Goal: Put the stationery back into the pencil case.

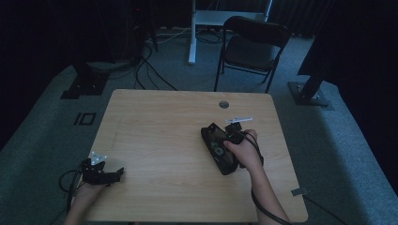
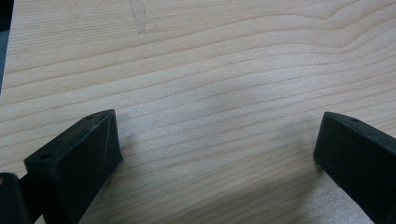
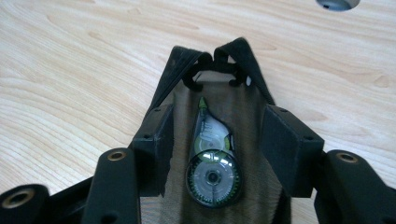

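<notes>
I am working at the table (image 1: 155, 140); on its right half is lying an open black pouch (image 3: 219, 70). My right gripper (image 3: 217, 140) is spreading its fingers (image 3: 154, 140) over it, flanking the correction tape roller (image 3: 212, 161) untouched. My left gripper (image 2: 217, 154) is gaping empty, near left.

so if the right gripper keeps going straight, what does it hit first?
Probably the correction tape roller lying in the open black pouch, straight ahead between the right gripper's open fingers. Depth is unclear.

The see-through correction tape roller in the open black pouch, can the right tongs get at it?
Probably yes: the see-through correction tape roller lies uncovered in the open black pouch, right between the right tongs.
</notes>
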Demonstrator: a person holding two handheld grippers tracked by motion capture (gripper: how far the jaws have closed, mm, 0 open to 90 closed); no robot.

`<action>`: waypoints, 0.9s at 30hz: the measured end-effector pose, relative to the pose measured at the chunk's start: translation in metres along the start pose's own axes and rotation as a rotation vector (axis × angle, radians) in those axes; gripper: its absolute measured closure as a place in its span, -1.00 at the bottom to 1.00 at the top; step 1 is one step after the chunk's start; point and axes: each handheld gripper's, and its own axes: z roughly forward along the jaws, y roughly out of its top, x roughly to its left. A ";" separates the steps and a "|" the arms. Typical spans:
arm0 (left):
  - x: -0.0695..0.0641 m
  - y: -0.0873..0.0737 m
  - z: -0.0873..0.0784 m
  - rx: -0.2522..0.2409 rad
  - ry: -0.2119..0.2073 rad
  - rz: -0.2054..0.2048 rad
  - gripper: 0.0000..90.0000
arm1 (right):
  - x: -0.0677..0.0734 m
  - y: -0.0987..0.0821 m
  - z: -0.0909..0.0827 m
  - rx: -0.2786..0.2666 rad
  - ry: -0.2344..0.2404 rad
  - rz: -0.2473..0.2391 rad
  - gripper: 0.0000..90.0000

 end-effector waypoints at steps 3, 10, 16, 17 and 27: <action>0.000 0.000 0.000 0.000 0.000 0.000 -0.98 | -0.004 -0.001 -0.006 -0.021 -0.005 0.002 -0.03; 0.000 0.000 0.000 0.000 0.000 0.000 -0.98 | -0.014 -0.004 -0.021 -0.074 -0.018 -0.005 -0.07; 0.000 0.000 0.000 0.000 0.000 0.000 -0.98 | -0.024 -0.008 -0.028 -0.101 -0.045 -0.012 -0.08; 0.000 0.000 0.000 0.000 0.000 0.000 -0.98 | -0.024 -0.008 -0.028 -0.101 -0.045 -0.012 -0.08; 0.000 0.000 0.000 0.000 0.000 0.000 -0.98 | -0.046 -0.025 -0.033 -0.127 -0.063 0.001 -0.17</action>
